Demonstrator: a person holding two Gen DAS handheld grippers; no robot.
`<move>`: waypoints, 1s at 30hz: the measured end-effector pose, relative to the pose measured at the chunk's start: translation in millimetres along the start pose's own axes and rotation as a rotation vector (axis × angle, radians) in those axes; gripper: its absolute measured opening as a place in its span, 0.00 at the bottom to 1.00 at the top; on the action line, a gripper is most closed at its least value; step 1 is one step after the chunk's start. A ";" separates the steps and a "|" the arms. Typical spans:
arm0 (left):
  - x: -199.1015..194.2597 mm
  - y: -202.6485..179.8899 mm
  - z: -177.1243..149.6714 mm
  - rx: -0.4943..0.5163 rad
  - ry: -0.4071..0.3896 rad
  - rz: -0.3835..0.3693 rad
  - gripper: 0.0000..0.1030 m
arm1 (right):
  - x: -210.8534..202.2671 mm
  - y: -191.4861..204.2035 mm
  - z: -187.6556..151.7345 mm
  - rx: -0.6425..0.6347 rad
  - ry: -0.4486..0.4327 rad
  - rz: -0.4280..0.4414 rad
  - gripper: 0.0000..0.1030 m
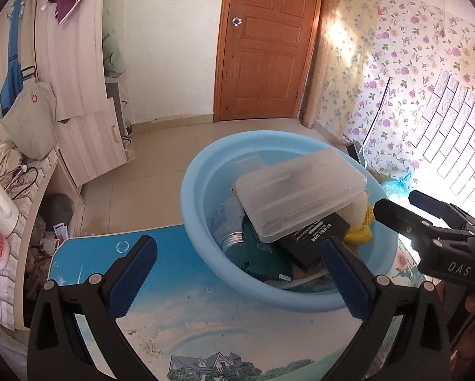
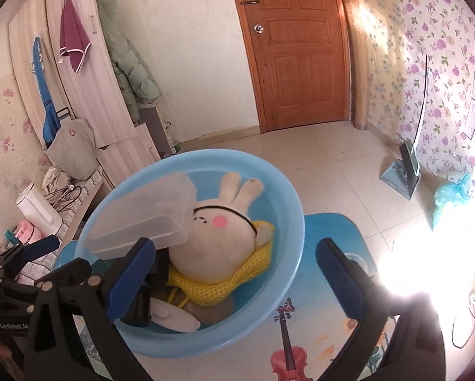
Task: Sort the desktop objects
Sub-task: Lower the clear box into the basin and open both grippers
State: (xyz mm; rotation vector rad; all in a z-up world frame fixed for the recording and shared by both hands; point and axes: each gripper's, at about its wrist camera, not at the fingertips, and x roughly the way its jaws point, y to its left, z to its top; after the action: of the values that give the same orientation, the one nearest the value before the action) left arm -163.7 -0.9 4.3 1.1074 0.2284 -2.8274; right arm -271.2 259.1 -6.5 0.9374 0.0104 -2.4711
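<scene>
Meanwhile, on a small picture-printed table [image 1: 205, 327], the left gripper [image 1: 237, 273] hangs spread wide and empty at the seven o'clock edge of a light blue basin [image 1: 199, 171]. Inside it a frosted plastic case [image 1: 301, 190] tops a black box [image 1: 316, 238], with a metal-capped jar [image 1: 234, 241] at nine o'clock. At the basin's three o'clock side, a plush rabbit [image 2: 218, 238] lies on yellow mesh [image 2: 237, 279], and the right gripper [image 2: 234, 277] gapes, holding nothing.
</scene>
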 end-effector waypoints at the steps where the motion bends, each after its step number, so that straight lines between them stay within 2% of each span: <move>1: -5.7 -1.4 -1.2 0.003 -0.005 0.003 1.00 | -6.0 3.5 -1.8 -0.021 -0.006 0.001 1.00; 4: -21.2 -5.4 -5.0 0.011 -0.001 0.009 1.00 | -22.0 16.0 -5.1 -0.051 -0.025 0.016 1.00; 8: -44.8 -4.9 -14.7 -0.007 -0.018 0.055 1.00 | -47.8 28.7 -11.9 -0.061 -0.056 0.004 1.00; 14: -77.6 -4.0 -26.1 -0.021 -0.044 0.056 1.00 | -81.3 44.1 -19.3 -0.073 -0.081 0.010 1.00; 19: -110.3 -6.7 -31.7 -0.017 -0.121 0.080 1.00 | -95.5 51.4 -25.2 -0.078 -0.076 0.034 1.00; 22: -113.2 -8.5 -32.6 0.004 -0.108 0.098 1.00 | -99.1 54.0 -30.1 -0.084 -0.069 0.038 1.00; 30: -123.3 -13.3 -34.8 -0.003 -0.116 0.031 1.00 | -105.5 55.6 -35.1 -0.084 -0.057 0.061 1.00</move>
State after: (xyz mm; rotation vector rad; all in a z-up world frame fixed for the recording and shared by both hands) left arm -52.3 22.5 64.4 0.9344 0.2042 -2.8503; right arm -156.6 263.4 41.6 0.8194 0.0648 -2.4204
